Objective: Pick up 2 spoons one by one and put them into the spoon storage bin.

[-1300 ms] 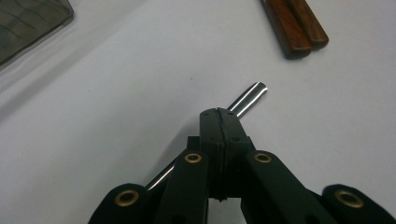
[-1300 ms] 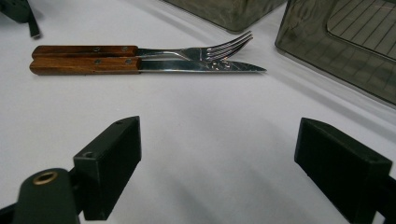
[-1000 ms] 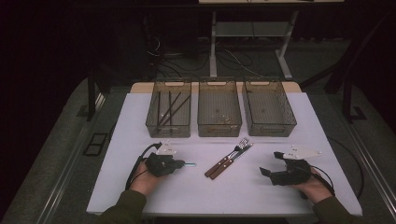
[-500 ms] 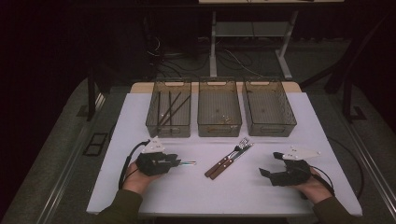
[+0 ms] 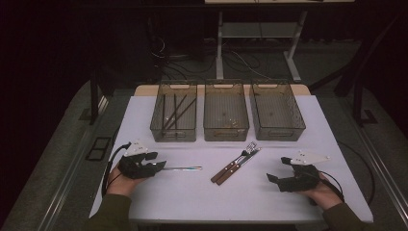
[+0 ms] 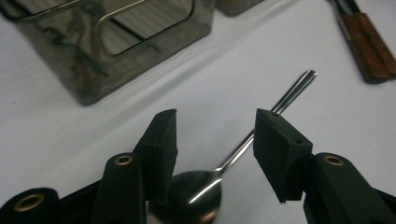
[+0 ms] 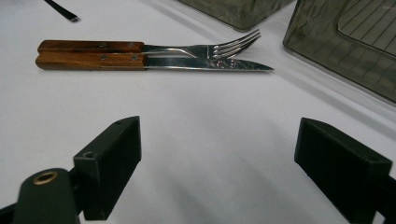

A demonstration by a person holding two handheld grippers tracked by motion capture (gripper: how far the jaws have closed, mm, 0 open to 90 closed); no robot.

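Now spoon between left tongs

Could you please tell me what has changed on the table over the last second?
The left gripper has slid a little toward the table's left edge and now sits with open jaws astride the spoon, not closed on it. The right gripper, the fork, the knife and the three bins stayed as they were.

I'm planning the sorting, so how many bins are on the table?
3, in a row along the table's far side: the left bin holding dark sticks, the middle bin with small bits on its floor, the right bin apparently empty.
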